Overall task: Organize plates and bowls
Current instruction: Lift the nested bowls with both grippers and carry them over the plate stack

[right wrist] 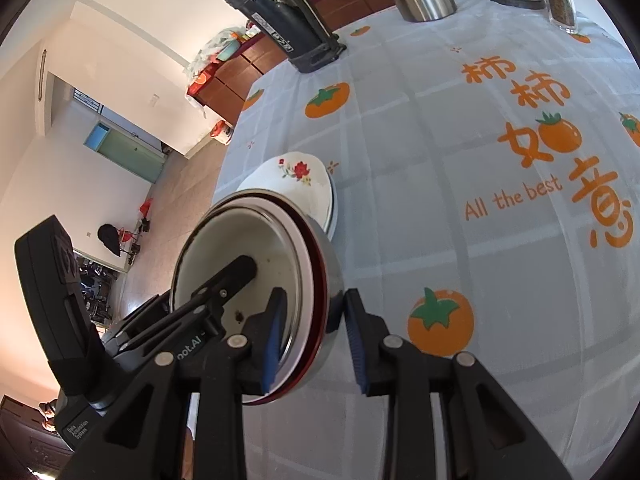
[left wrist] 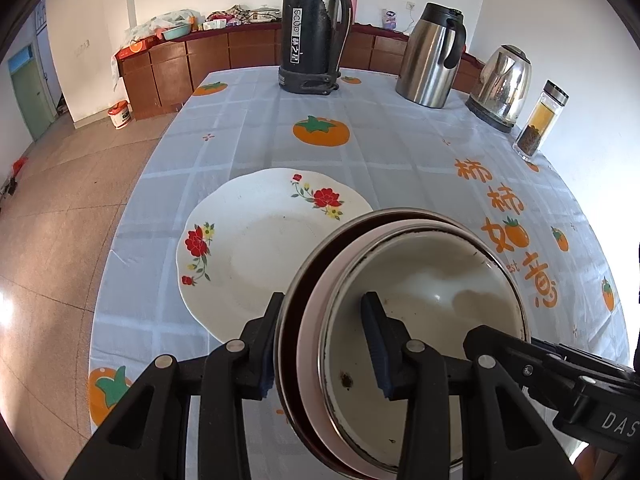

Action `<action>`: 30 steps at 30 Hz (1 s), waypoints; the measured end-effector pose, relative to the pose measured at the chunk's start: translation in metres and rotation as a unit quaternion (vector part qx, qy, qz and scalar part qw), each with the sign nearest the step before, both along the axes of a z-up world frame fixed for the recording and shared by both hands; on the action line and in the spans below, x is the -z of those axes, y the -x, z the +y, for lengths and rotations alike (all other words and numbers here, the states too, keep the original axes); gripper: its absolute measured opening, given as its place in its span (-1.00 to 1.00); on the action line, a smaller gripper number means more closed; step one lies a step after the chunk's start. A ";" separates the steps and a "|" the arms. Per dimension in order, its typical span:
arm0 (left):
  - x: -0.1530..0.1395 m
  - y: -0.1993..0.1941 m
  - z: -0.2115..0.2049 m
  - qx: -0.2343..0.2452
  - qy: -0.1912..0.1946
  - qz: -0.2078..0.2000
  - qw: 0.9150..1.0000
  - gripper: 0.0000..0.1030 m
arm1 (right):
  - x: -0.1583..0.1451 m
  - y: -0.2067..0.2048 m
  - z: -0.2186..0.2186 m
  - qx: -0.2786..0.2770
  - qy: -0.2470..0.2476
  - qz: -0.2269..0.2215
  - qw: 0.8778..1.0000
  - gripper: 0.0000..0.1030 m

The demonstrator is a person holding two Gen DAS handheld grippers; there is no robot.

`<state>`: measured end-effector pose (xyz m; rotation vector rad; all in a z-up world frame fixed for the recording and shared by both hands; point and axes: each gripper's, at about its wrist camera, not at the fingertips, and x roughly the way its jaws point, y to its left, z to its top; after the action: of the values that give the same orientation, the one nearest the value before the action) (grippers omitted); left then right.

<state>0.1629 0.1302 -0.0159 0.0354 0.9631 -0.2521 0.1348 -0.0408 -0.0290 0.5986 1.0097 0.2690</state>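
In the left wrist view, the left gripper clamps the near rim of a nested stack of round metal-rimmed bowls, carried beside the white flowered plate on the persimmon-print worktop. In the right wrist view, the right gripper pinches the stack's opposite rim; the bowls look nested already, and setting them onto the plate seems left.

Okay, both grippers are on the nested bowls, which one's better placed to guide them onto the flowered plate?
Probably the left hand-held gripper: the flowered plate lies just beyond its side of the nested bowls. The right hand-held gripper clamps the rim on the far side.
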 end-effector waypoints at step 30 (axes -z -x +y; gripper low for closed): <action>0.011 -0.066 0.021 -0.016 0.006 0.011 1.000 -0.17 | 0.003 -0.053 0.020 -0.003 0.010 0.006 1.000 -0.42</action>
<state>0.2292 0.1508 -0.0273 0.0069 0.9828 -0.2289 0.1881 -0.0207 -0.0322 0.5806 1.0250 0.2599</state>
